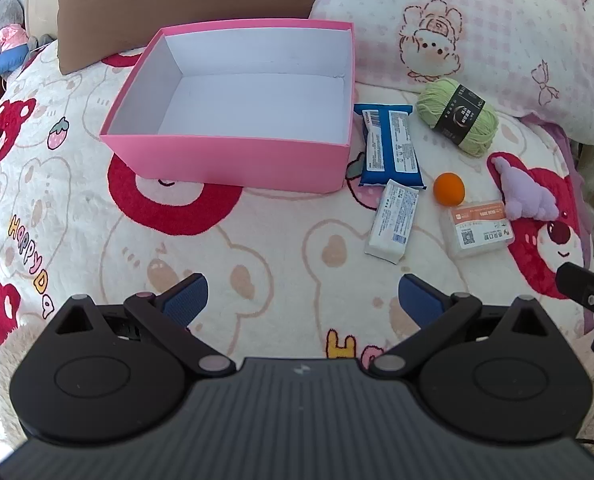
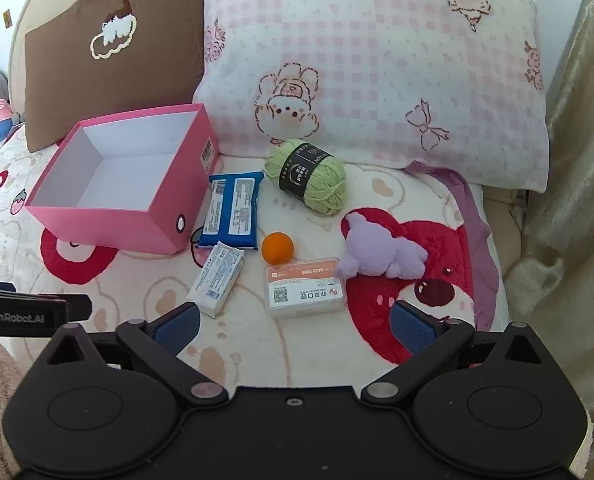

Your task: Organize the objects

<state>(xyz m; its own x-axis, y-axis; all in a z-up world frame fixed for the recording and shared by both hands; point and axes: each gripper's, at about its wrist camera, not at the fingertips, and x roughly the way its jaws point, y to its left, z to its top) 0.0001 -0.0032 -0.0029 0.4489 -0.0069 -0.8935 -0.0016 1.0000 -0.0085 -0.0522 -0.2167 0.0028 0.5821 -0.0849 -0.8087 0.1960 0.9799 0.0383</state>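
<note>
An empty pink box (image 1: 225,160) (image 2: 109,226) with a white inside stands on the bed. To its right lie a blue packet (image 1: 391,146) (image 2: 233,210), a white packet (image 1: 393,222) (image 2: 217,280), an orange ball (image 1: 449,189) (image 2: 277,248), a green yarn ball (image 1: 457,116) (image 2: 307,176), a clear box with an orange label (image 1: 477,228) (image 2: 305,288) and a purple plush (image 1: 525,196) (image 2: 381,254). My left gripper (image 1: 303,300) is open and empty, below the box. My right gripper (image 2: 295,326) is open and empty, just short of the clear box.
A pink checked pillow (image 2: 369,72) and a brown cushion (image 2: 109,60) lean at the head of the bed. Plush toys (image 1: 1,36) sit at the far left. The bear-print blanket (image 1: 257,248) covers the bed. A beige curtain (image 2: 577,200) hangs at the right.
</note>
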